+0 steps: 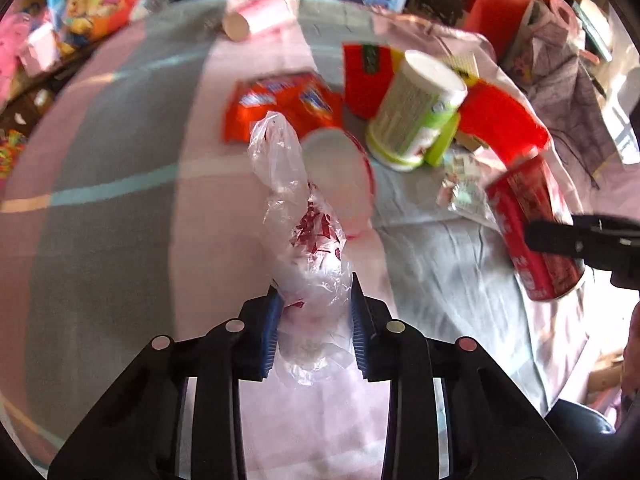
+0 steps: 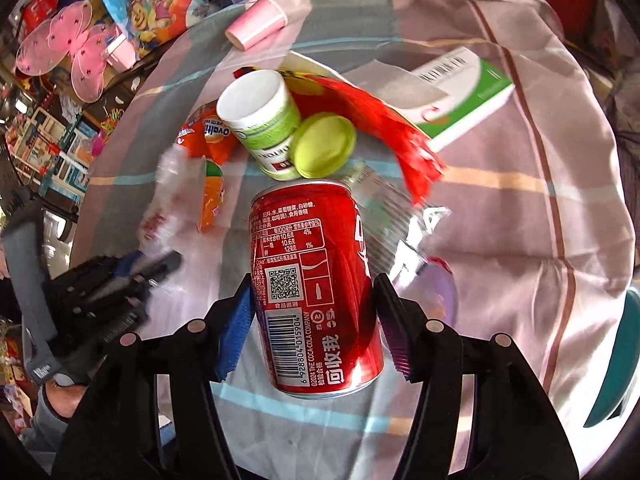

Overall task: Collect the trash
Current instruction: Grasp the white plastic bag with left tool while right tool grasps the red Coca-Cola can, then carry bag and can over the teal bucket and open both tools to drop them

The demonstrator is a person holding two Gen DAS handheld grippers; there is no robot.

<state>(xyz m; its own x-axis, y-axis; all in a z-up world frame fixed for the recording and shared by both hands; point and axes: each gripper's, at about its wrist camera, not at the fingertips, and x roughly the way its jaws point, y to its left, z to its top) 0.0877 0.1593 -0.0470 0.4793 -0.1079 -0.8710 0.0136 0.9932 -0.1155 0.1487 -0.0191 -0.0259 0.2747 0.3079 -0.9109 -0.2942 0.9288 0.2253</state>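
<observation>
left gripper pinches the clear plastic bag, pads pressed into it, over the striped cloth. right gripper clamps the red cola can by its sides, beside the trash pile.

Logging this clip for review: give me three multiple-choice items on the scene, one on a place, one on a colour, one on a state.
1. Where does the pink paper cup lie?
A. Between the right gripper's fingers
B. On its side at the cloth's far edge
C. Inside the plastic bag

2. What colour is the loose round lid beside the white-and-green canister?
A. Yellow-green
B. Blue
C. Black

3. What does the right gripper hold?
A. Nothing
B. The orange packet
C. The red soda can

Answers: 1 B, it lies tipped over beyond the pile; 2 A, the right wrist view shows it yellow-green; 3 C, both fingers press the can's sides, while the left gripper pinches the clear plastic bag.
</observation>
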